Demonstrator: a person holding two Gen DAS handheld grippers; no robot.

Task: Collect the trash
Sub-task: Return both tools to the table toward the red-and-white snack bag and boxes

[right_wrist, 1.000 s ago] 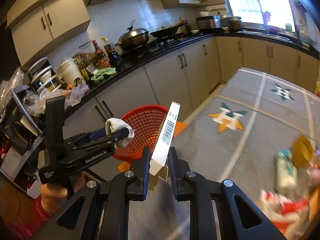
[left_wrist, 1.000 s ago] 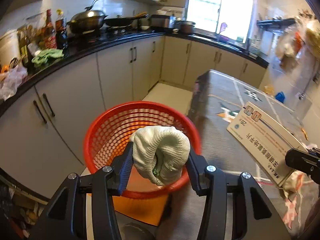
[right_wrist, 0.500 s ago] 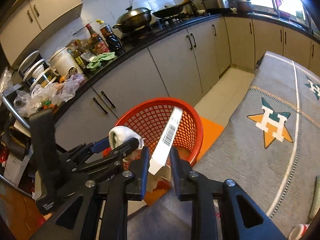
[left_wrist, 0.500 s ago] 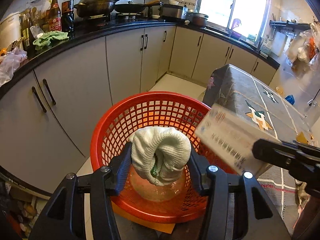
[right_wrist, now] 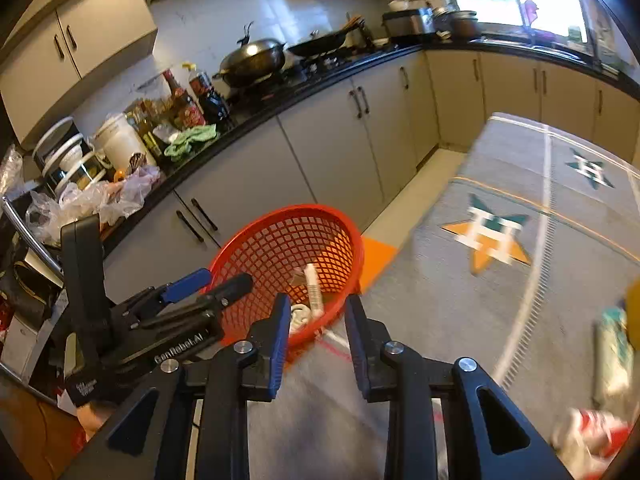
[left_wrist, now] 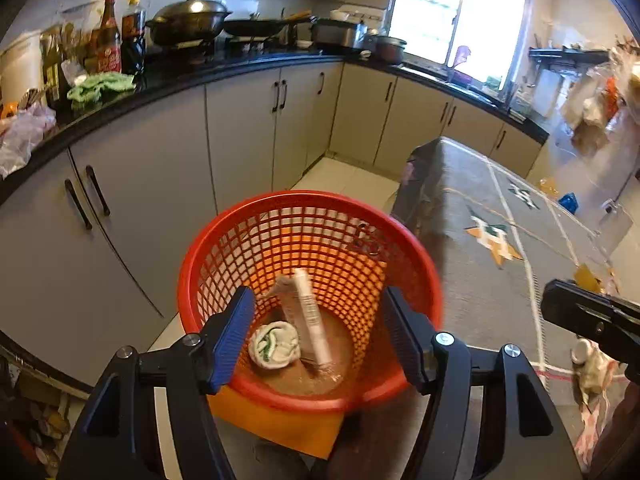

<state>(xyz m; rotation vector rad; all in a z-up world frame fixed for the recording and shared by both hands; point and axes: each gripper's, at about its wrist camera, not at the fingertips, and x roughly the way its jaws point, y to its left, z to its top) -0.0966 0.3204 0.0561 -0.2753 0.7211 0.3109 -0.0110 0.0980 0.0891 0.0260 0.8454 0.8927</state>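
We take the round red plastic mesh basket [left_wrist: 308, 216] as our landmark. Inside it, on the brown bottom, lie a balled-up white knitted cloth with green marks [left_wrist: 274, 345] and, just beside it, a flat white cardboard box [left_wrist: 307, 315] leaning up against the basket's far wall. Our left gripper [left_wrist: 320, 334] hangs directly over the basket mouth with its blue-padded jaws spread wide and nothing between them. Our right gripper [right_wrist: 316, 330] is just to the table side of the basket, also spread apart and empty.

We judge the drop-off step finished for these two pieces: both are in the basket and both tools are released. More rubbish remains on the grey patterned tablecloth [right_wrist: 520, 280] to the right of the basket: a crumpled red-and-white wrapper [right_wrist: 592, 436] and a blurred teal-and-white carton [right_wrist: 610, 348], both well apart from the basket.

Next, we think, each gripper should swing away from the basket toward that litter, stay spread on approach, straddle one piece squarely and close before lifting. The wrapper looks thin and crumpled, so a pinch on a raised fold seems wiser.
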